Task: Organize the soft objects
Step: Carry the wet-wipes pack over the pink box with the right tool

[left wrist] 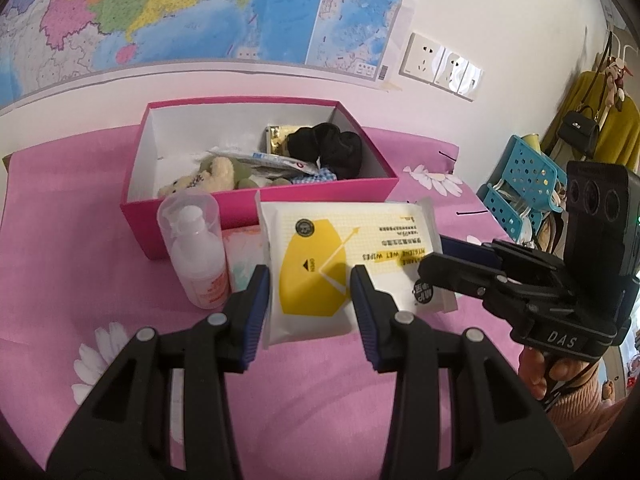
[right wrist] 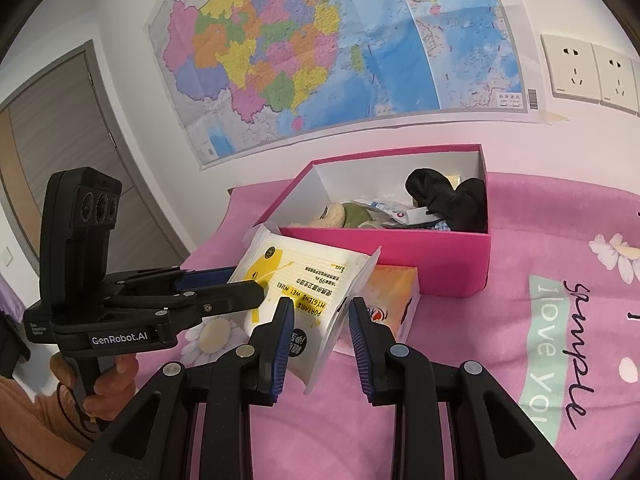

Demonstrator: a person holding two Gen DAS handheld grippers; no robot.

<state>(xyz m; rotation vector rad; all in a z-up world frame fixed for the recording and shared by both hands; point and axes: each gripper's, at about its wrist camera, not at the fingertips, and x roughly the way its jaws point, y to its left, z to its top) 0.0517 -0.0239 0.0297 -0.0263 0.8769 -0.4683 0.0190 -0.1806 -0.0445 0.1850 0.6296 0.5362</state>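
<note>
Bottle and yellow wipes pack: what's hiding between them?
A small orange-and-white pack lies between the bottle and the wipes pack, seen in the left wrist view.

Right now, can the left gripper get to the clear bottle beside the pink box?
Probably not yet. The left gripper seems closed on the wet wipes pack and must release it first; the clear bottle stands just beside it with nothing between.

- The left wrist view looks steeply down, close over the wipes pack (left wrist: 352, 264).
- The right wrist view faces it from the other side, angled shallower.
- Both share the pink box (left wrist: 224, 204) and wall map (right wrist: 320, 40).
</note>
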